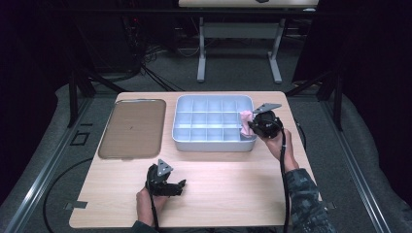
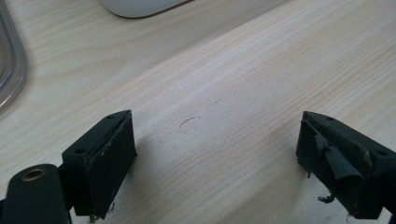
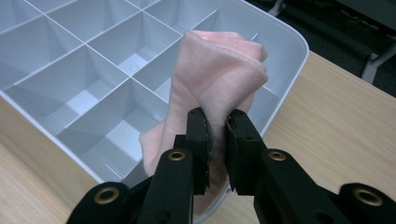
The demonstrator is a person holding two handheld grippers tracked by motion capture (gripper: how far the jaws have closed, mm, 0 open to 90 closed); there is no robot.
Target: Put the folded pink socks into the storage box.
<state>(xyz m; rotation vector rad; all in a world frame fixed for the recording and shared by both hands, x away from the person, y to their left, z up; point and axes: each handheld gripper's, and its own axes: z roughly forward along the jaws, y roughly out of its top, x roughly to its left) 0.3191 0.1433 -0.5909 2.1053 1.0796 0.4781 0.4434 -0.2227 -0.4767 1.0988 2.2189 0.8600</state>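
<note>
The right tool (image 1: 248, 127) pinches a pink cloth (image 3: 217, 79), its jaws pressed together on a bunched fold. The cloth hangs over the right end of the white bin (image 1: 184, 141), a tray split into a grid of compartments. In the right gripper view the cloth's lower end dips into a compartment at the bin's near right corner; I cannot tell if it touches the floor of it. The bin sits on the far half of the table (image 1: 233, 194), with a flat brown tray (image 1: 133, 128) just beside it on the left. The left tool (image 2: 217, 158) rests low over bare table near the front edge, well apart from the bin, its jaws spread wide with nothing between them.
</note>
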